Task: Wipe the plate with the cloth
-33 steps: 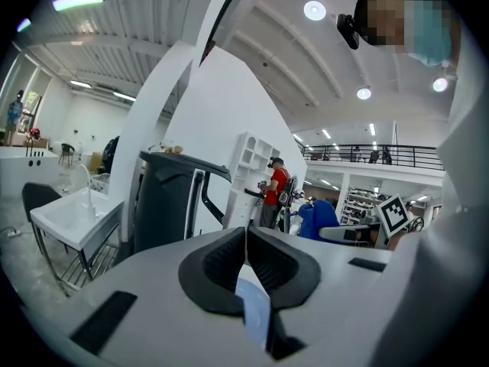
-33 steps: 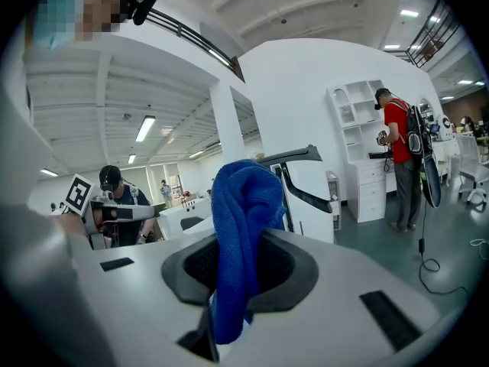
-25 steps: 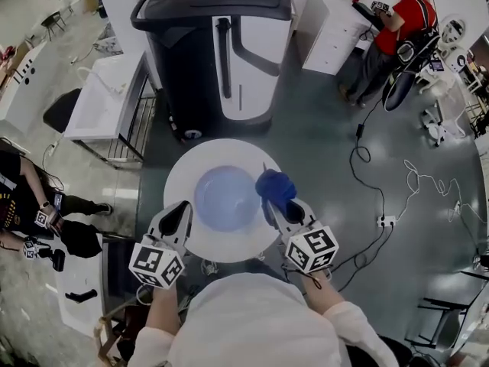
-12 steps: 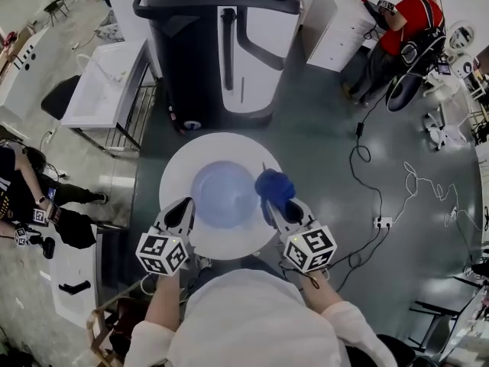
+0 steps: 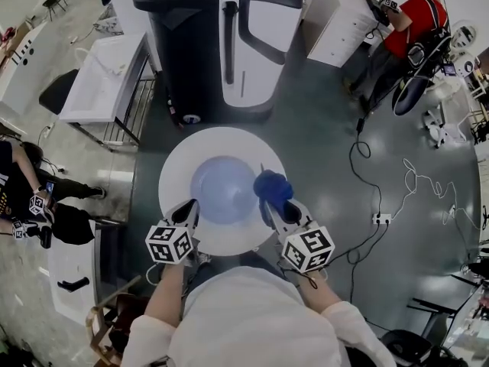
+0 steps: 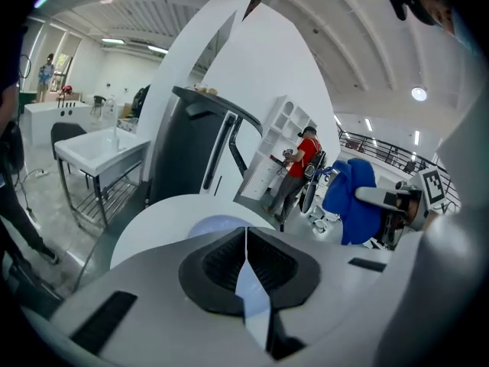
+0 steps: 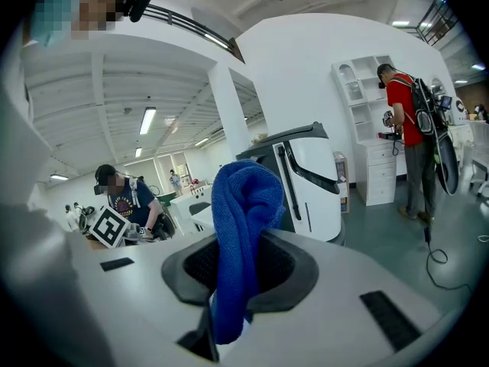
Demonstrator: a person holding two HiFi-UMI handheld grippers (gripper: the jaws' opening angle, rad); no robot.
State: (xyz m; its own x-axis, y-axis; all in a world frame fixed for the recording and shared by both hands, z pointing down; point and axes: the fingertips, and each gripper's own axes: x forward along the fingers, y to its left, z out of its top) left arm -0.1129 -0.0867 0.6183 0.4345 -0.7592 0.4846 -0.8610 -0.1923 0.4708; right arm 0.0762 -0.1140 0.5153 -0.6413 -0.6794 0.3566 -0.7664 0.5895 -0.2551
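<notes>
Blue cloth (image 5: 273,187) pinched in right gripper (image 5: 276,209), left gripper (image 5: 190,206) clenched empty; black-white machine (image 5: 221,44) at 12 o'clock past plate (image 5: 218,186).

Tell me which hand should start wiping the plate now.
Right. The right tongs are shut on the cloth, right by the plate's right edge. The left tongs are shut on nothing at the plate's near-left edge, so at best they could steady it.
</notes>
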